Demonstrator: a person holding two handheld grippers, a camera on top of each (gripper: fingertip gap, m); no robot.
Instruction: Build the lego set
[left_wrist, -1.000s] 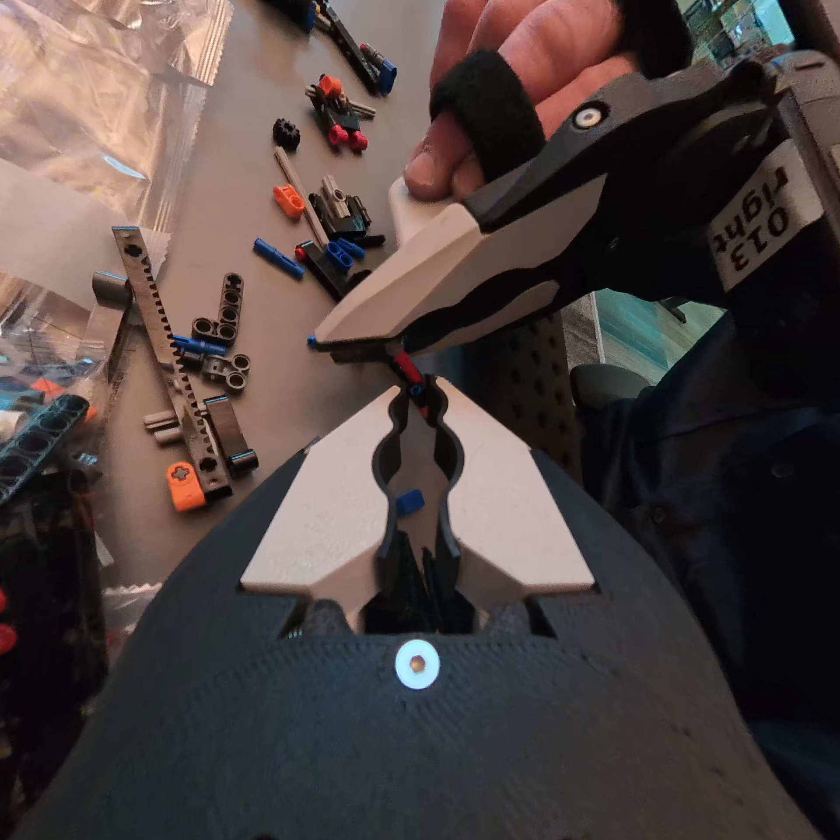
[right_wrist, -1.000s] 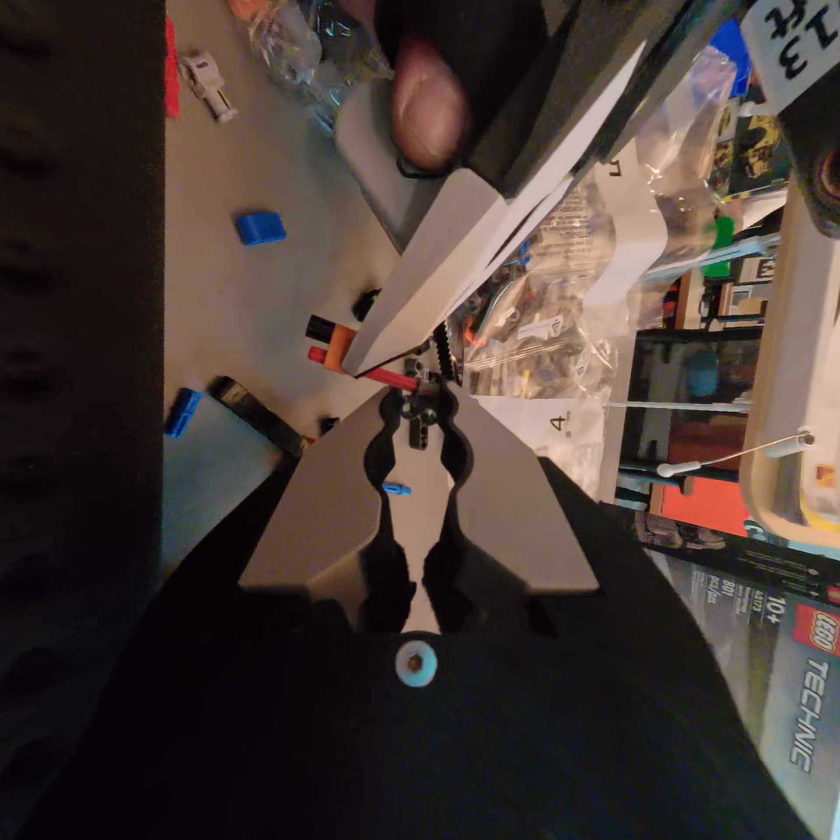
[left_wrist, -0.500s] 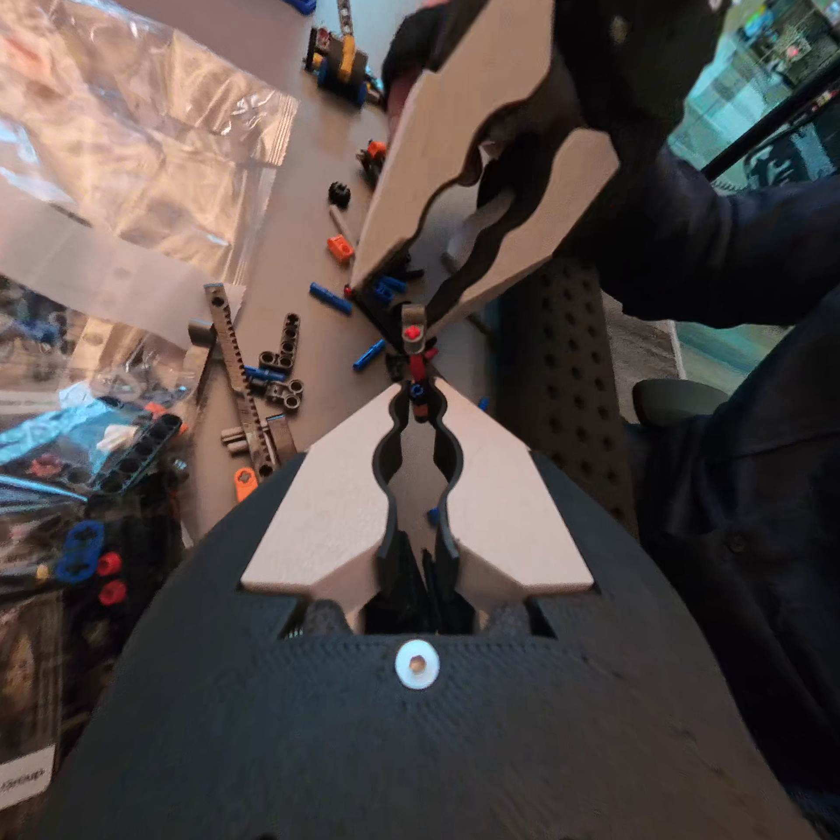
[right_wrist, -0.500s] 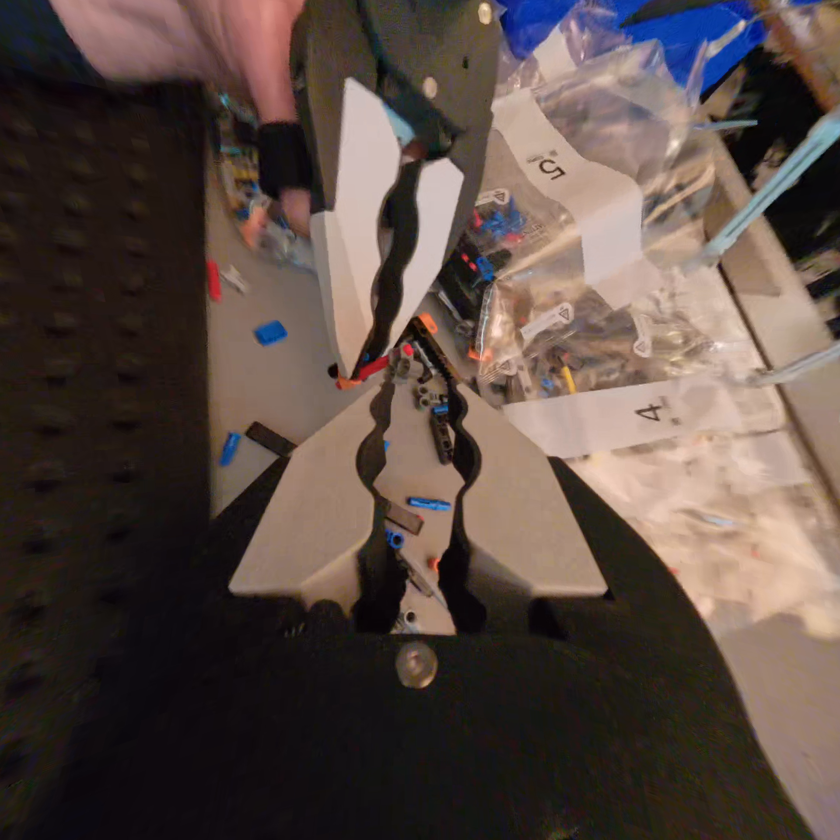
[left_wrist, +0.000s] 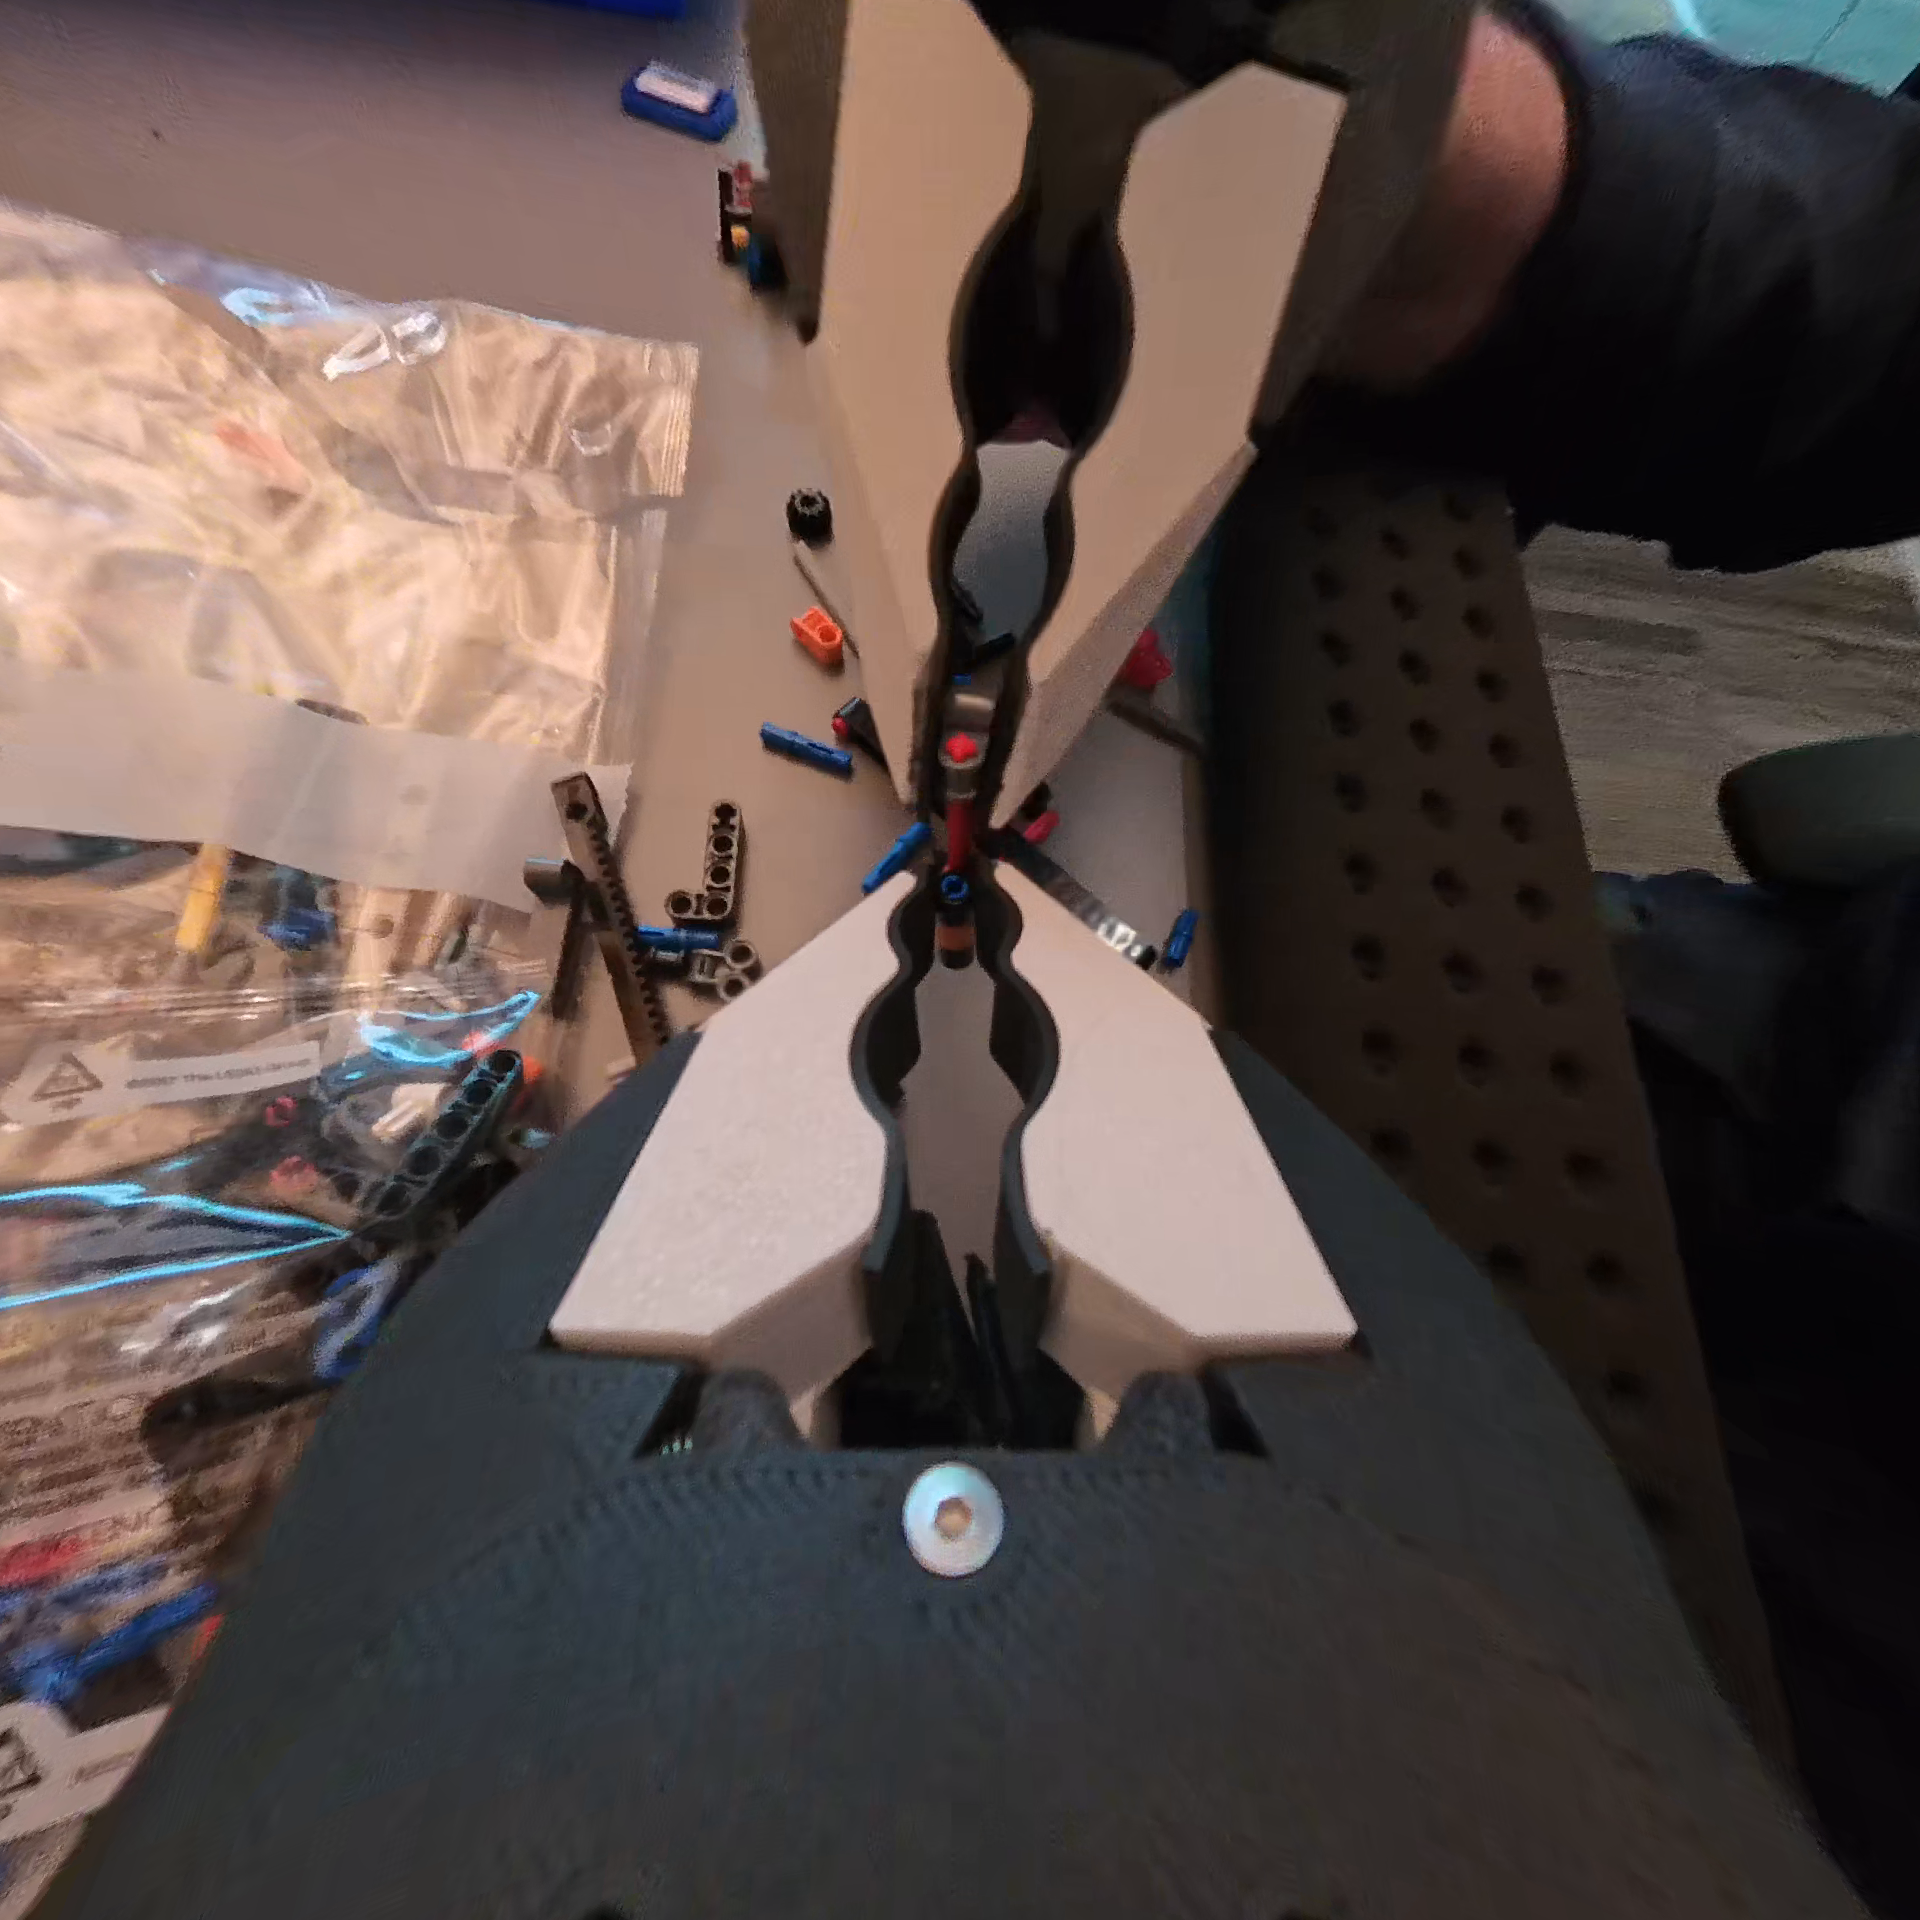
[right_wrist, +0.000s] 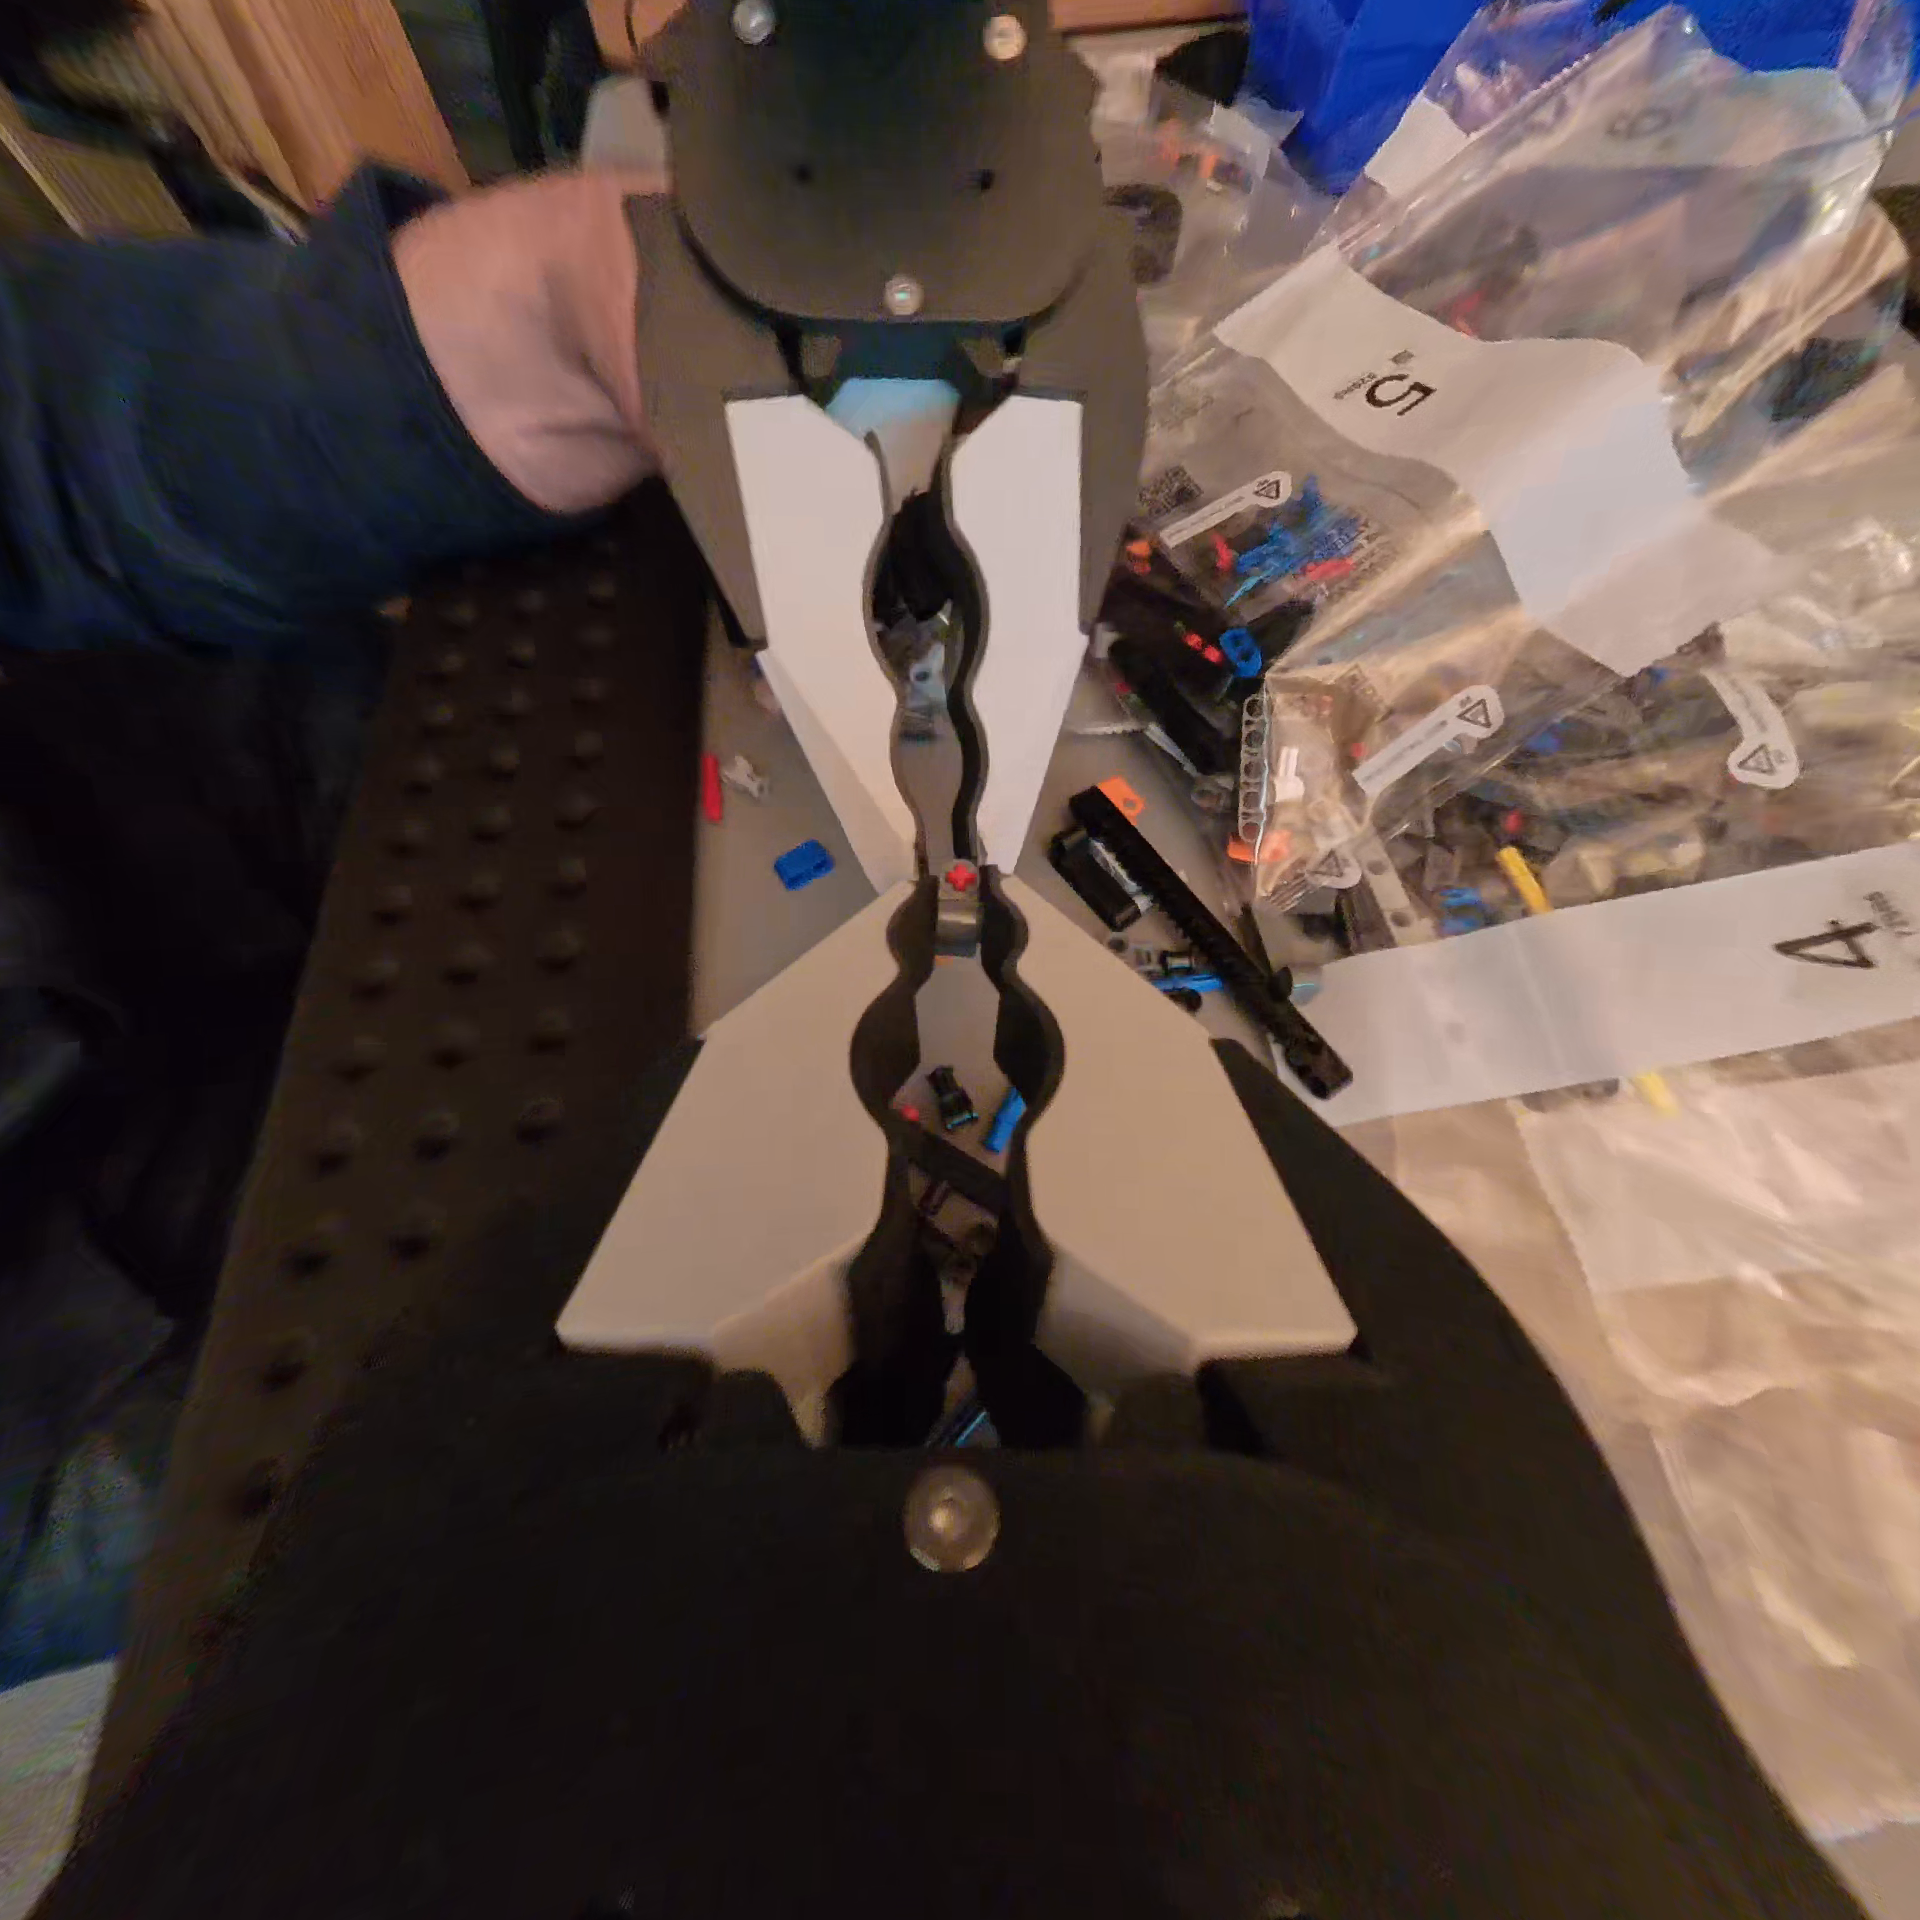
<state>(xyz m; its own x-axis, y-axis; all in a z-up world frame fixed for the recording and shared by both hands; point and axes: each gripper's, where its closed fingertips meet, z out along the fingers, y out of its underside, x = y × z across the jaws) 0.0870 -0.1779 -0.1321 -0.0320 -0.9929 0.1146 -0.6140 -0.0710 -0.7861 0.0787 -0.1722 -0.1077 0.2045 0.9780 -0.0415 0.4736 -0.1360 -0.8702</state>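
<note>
Tip to tip above the surface (left_wrist: 436, 156): left gripper (left_wrist: 954, 914) fingers pinched on a red axle's (left_wrist: 958, 826) near end, right gripper (right_wrist: 961, 914) fingers pinched on the grey connector (right_wrist: 958, 906) at its far end, axle's length running straight between them.

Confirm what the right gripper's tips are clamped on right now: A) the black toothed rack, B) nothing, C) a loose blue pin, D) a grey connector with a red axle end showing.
D: in the right wrist view the right gripper pinches the grey connector, its red axle end visible, tip to tip with the left gripper.
</note>
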